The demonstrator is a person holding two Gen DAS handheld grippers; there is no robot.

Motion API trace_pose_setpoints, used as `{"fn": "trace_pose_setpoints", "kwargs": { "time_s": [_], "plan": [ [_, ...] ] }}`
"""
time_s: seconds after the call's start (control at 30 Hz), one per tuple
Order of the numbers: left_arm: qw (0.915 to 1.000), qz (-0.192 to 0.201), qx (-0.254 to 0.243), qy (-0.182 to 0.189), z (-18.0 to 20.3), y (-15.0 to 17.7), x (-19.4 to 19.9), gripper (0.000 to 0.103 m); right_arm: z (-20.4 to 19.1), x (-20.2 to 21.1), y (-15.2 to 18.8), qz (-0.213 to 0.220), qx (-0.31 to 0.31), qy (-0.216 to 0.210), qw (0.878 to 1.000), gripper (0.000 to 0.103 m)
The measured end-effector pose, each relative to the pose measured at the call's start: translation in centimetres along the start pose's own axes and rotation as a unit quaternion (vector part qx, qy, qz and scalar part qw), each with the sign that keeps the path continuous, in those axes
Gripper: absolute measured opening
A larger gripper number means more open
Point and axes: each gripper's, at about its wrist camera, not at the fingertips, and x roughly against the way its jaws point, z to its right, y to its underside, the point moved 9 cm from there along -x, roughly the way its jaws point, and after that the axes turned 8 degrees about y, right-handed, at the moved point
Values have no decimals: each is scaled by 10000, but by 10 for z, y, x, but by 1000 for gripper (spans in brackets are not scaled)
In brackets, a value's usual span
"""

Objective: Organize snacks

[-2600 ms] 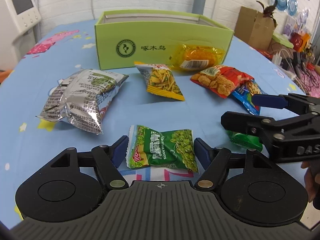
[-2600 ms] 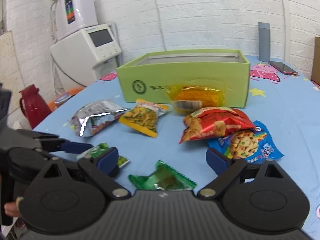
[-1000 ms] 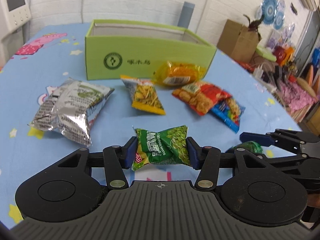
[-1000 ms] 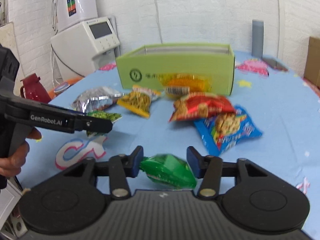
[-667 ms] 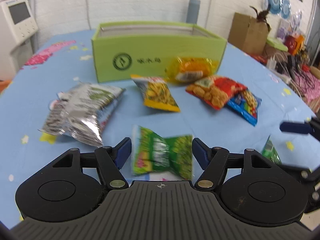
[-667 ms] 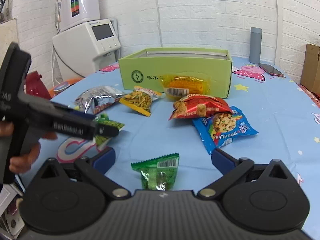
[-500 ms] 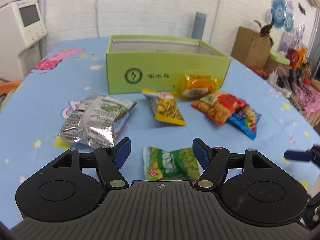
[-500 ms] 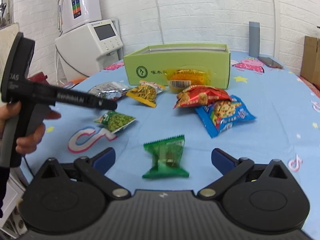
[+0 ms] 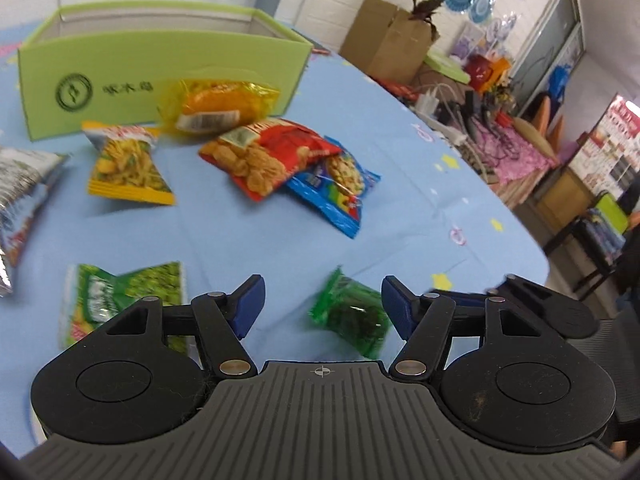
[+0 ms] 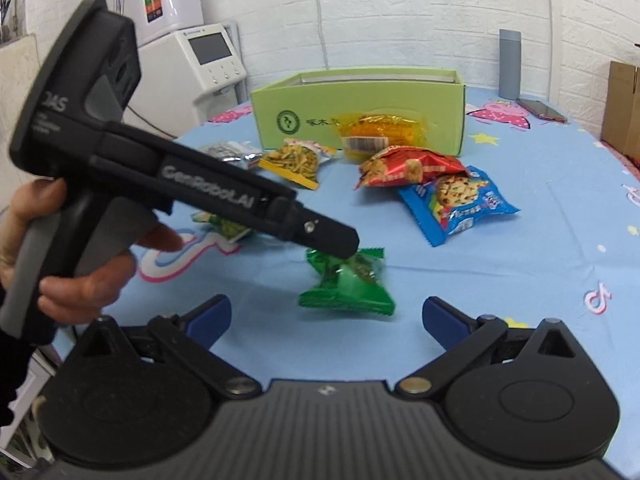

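- The left gripper [image 9: 322, 304] had its jaws closing, but the pads pressed on nothing; the small dark green packet [image 9: 352, 314] lay between them, nearer the right pad.
- This packet was shiny, crumpled, with toothed ends.
- The right gripper [image 10: 326, 316] stood spread wide, with the same packet just ahead of it on the blue tablecloth [image 10: 500, 280].
- The green box [image 10: 360, 108] stood far ahead.

The snack packets [image 10: 346, 284] are glossy crinkled foil and plastic film (the silver one [image 9: 20, 188] shines most); the green box [image 9: 160, 52] looks like matt cardboard, the table [image 9: 400, 184] cover smooth printed cloth.
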Motion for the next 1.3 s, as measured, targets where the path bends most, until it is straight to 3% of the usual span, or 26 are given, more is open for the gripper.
{"fn": "trace_pose_setpoints", "kwargs": {
  "time_s": [0.07,0.13,0.23,0.27,0.3,0.37,0.67,0.77,0.93,1.1,1.17,1.2,1.23,1.27,1.3],
  "plan": [
    [10000,-39,72,53,1,0,-5,53,2,-6,-3,18,46,1,10000,98],
    [9999,-93,35,46,1,0,-9,53,3,-12,-4,26,30,-49,10000,81],
    [9997,-198,-38,145,2,5,-14,52,3,-18,0,27,-3,-23,10000,64],
    [9996,-206,-61,205,3,6,-14,37,3,-17,1,43,75,90,9999,60],
    [9990,-261,-5,369,5,8,-15,12,4,-17,1,48,106,142,9998,60],
    [9958,-347,380,757,6,9,-17,10,6,-17,-1,31,17,30,10000,51],
    [9959,-120,712,549,-15,-21,-11,9,4,-40,-28,0,270,-124,9996,49],
    [9967,196,647,442,-21,-55,5,9,0,-47,-59,196,569,-145,9981,49],
    [9954,862,398,116,-38,-154,28,9,2,-73,-153,655,1305,-85,9892,50],
    [9938,1032,375,-176,-82,-235,10,4,16,-137,-227,540,1554,34,9864,52],
    [9934,1018,443,-294,-103,-250,-2,11,19,-163,-239,406,1541,-2,9872,68],
    [9925,1061,443,-408,-111,-253,-3,30,20,-170,-242,425,1518,-24,9875,88],
    [9913,1139,413,-511,-116,-255,-1,43,21,-173,-244,474,1507,12,9874,102],
    [9898,1252,367,-580,-118,-254,5,63,22,-172,-245,593,1510,50,9867,102],
    [9876,1398,316,-641,-120,-252,13,70,21,-165,-244,769,1548,76,9849,102]
  ]
}}
